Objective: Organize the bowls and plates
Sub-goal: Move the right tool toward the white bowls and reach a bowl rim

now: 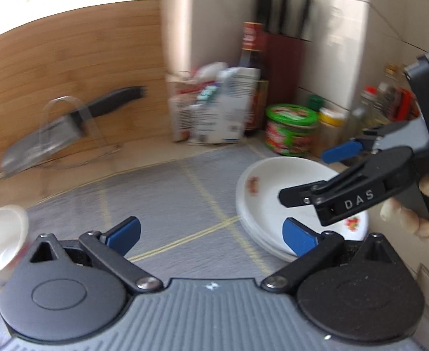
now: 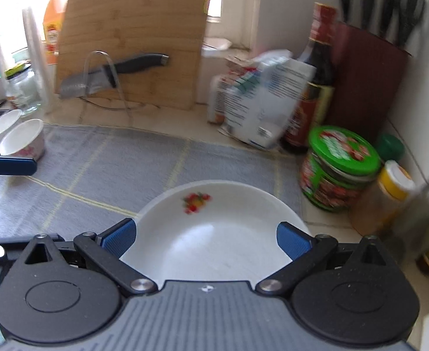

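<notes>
A stack of white plates [image 1: 261,193] with a fruit print lies on the grey mat [image 1: 167,193] at the right. My right gripper [image 1: 317,174] hovers open just above the stack, held by a hand. In the right wrist view the top plate [image 2: 214,222] sits under and between the wide-apart fingers of the right gripper [image 2: 205,239], which grip nothing. My left gripper [image 1: 211,237] is open and empty over the mat, left of the stack. Two white bowls [image 2: 21,140] stand at the mat's left end, one blurred at the frame edge [image 1: 1,237]. A left finger pad [image 2: 9,165] shows close to them.
Behind the mat, a bamboo cutting board [image 1: 77,73] leans on the wall with a cleaver in a wire stand [image 1: 68,125]. Paper packets [image 2: 258,99], a soy sauce bottle [image 2: 317,67], a knife block [image 2: 366,82], a green-lidded jar [image 2: 340,169] and a yellow-lidded jar [image 2: 387,196] crowd the right corner.
</notes>
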`<move>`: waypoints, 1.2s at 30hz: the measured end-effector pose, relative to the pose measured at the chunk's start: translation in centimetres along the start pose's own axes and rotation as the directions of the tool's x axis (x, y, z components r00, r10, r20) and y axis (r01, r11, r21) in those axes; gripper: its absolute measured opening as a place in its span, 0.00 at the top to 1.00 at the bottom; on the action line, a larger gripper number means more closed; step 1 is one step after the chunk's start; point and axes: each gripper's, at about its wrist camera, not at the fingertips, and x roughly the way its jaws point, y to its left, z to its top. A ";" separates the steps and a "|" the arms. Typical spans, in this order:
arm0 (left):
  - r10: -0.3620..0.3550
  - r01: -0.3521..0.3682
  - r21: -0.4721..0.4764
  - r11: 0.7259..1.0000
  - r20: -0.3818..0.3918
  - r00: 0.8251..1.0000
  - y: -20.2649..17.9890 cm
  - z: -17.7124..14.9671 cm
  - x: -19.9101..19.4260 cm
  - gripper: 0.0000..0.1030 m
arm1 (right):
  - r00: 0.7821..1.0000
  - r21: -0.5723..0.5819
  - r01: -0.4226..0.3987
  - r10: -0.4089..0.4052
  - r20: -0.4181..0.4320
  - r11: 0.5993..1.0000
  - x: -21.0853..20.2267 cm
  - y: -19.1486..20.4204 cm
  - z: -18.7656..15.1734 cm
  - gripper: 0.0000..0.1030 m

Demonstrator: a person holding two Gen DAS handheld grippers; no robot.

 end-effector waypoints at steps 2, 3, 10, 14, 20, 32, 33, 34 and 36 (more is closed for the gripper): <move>0.070 -0.070 -0.045 0.997 -0.009 0.998 1.0 -0.7 -1.0 0.01 | 1.000 -0.036 -0.010 0.010 0.014 0.999 0.7 1.1 0.4 0.00; 0.100 -0.101 -0.064 0.993 -0.017 0.995 1.5 -1.0 -1.4 0.01 | 0.999 -0.053 -0.025 0.026 0.018 0.998 1.1 1.6 0.6 0.00; 0.286 -0.289 -0.155 0.945 -0.045 0.957 5.8 -4.2 -5.8 0.01 | 0.987 -0.149 -0.163 0.162 -0.019 0.975 3.7 7.2 1.6 0.00; 0.313 -0.315 -0.156 0.936 -0.035 0.949 8.7 -6.0 -8.4 0.01 | 0.976 -0.195 -0.217 0.218 -0.019 0.956 3.5 10.7 2.3 0.00; 0.329 -0.329 -0.114 0.937 -0.020 0.944 13.4 -8.9 -11.8 0.01 | 0.972 -0.202 -0.233 0.234 -0.022 0.951 3.6 16.5 3.4 0.00; 0.286 -0.290 -0.103 0.951 -0.047 0.957 22.6 -15.5 -15.0 0.01 | 0.947 -0.260 -0.321 0.316 -0.064 0.911 4.2 29.5 5.5 0.00; 0.285 -0.289 -0.106 0.951 -0.051 0.957 23.0 -15.9 -14.9 0.01 | 0.941 -0.259 -0.339 0.331 -0.075 0.904 4.3 30.3 5.6 0.00; 0.277 -0.282 -0.108 0.953 -0.054 0.959 23.4 -16.3 -14.8 0.01 | 0.933 -0.259 -0.359 0.349 -0.086 0.897 4.4 31.0 5.7 0.00; 0.270 -0.274 -0.106 0.956 -0.052 0.961 23.9 -16.9 -14.5 0.01 | 0.910 -0.259 -0.415 0.398 -0.117 0.872 4.9 32.6 5.8 0.00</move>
